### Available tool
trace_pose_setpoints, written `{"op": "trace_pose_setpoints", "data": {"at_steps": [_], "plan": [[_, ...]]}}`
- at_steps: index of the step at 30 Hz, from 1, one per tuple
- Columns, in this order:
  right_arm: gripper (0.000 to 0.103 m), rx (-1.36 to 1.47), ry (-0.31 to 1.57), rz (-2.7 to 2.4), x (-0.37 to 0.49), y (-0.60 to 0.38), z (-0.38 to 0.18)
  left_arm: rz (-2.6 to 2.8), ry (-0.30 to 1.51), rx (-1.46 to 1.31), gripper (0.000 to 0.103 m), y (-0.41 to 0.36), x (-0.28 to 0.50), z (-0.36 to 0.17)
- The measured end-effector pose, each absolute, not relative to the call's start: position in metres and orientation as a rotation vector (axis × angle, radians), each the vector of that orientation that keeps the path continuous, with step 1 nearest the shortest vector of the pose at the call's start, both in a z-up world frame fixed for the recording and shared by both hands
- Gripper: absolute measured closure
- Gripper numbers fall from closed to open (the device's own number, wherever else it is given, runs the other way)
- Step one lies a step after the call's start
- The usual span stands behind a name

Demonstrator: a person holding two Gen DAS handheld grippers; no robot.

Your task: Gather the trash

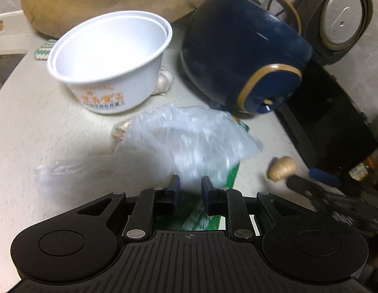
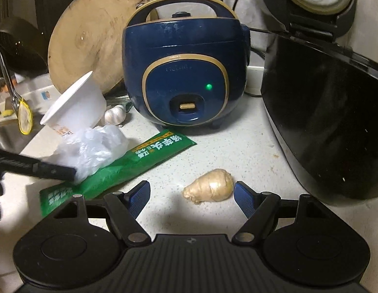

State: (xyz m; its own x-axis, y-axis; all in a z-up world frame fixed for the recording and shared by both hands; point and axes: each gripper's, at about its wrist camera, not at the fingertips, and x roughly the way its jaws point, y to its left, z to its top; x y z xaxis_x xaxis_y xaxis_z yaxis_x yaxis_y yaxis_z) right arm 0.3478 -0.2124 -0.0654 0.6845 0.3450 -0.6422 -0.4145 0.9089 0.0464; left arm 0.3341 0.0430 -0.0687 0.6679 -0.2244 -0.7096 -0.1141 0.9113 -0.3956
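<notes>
Nearest in the left wrist view, the left gripper (image 1: 189, 190) has its jaws narrowly apart over the green wrapper (image 2: 115, 168). The clear plastic bag (image 1: 189, 136) lies just ahead of the tips and partly on the wrapper. The picture is blurred there, so I cannot tell whether the pads press on either one.

In the right wrist view, the right gripper (image 2: 191, 193) stands wide apart, empty, with the ginger piece (image 2: 209, 185) on the tabletop (image 2: 250, 151) between its fingers but untouched.

A little further off, the white plastic tub (image 1: 110, 63) stands beside the bag, with a garlic bulb (image 2: 115, 117) behind it. Beyond are the blue rice cooker (image 2: 186, 73), a round wooden board (image 2: 91, 39) and a black cooker with its lid up (image 2: 323, 122).

By my reading the collecting has barely begun: bag, wrapper and tub all still lie on the tabletop, and no bin shows in either view. Whether the ginger counts as trash is unclear.
</notes>
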Motion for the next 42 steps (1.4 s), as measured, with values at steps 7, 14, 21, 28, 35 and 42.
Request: {"op": "trace_pose_setpoints", "data": {"at_steps": [7, 14, 21, 28, 35, 42], "plan": [[0.027, -0.126, 0.651, 0.551, 0.355, -0.165, -0.049, -0.004, 0.75, -0.479, 0.081, 0.069, 0.292, -0.05], [0.026, -0.13, 0.6, 0.707, 0.374, -0.09, -0.028, 0.149, 0.647, -0.568, 0.081, 0.11, 0.258, -0.033], [0.026, -0.189, 0.677, 0.693, 0.401, -0.041, -0.053, 0.247, 0.62, -0.632, 0.081, 0.131, 0.237, -0.028], [0.084, -0.169, 0.839, 0.844, 0.378, -0.061, -0.085, 0.233, 0.599, -0.64, 0.081, 0.133, 0.238, -0.031], [0.096, -0.184, 0.819, 0.912, 0.322, -0.103, -0.067, 0.052, 0.646, -0.561, 0.081, 0.1, 0.267, -0.035], [0.057, -0.138, 0.725, 0.789, 0.304, -0.166, -0.05, -0.148, 0.734, -0.229, 0.081, 0.027, 0.296, -0.045]]}}
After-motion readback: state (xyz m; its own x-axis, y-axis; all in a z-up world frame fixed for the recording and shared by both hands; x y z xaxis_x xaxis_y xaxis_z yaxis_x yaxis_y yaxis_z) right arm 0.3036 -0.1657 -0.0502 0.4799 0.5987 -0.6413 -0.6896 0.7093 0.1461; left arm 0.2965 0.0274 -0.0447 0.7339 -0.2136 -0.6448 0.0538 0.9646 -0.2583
